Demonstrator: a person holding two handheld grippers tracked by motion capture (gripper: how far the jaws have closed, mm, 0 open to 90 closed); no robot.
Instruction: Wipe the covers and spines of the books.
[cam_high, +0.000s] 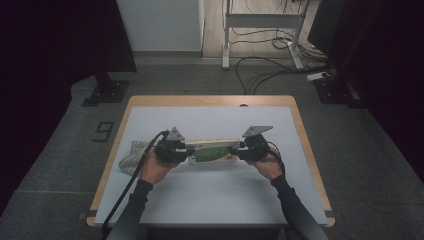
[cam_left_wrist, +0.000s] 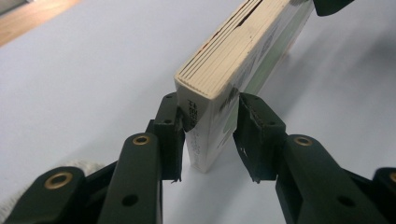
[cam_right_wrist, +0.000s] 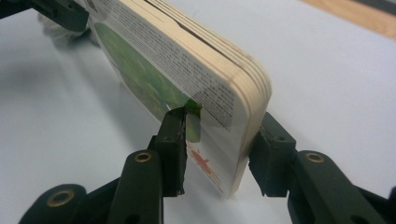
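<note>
High view has the board book (cam_high: 212, 151) held edge-up over the middle of the bench (cam_high: 210, 200), the left gripper (cam_high: 186, 151) clamped on one end and the right gripper (cam_high: 239, 150) clamped on the other. To carry it cleanly, both hands should probably move together, keeping level so neither end twists loose. A pale cloth (cam_high: 131, 156) lies just left.

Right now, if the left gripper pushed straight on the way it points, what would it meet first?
The thick cream-paged board book with the green cover: the left gripper already clamps its near end. Beyond the far end sits the right gripper, probably next in line.
</note>
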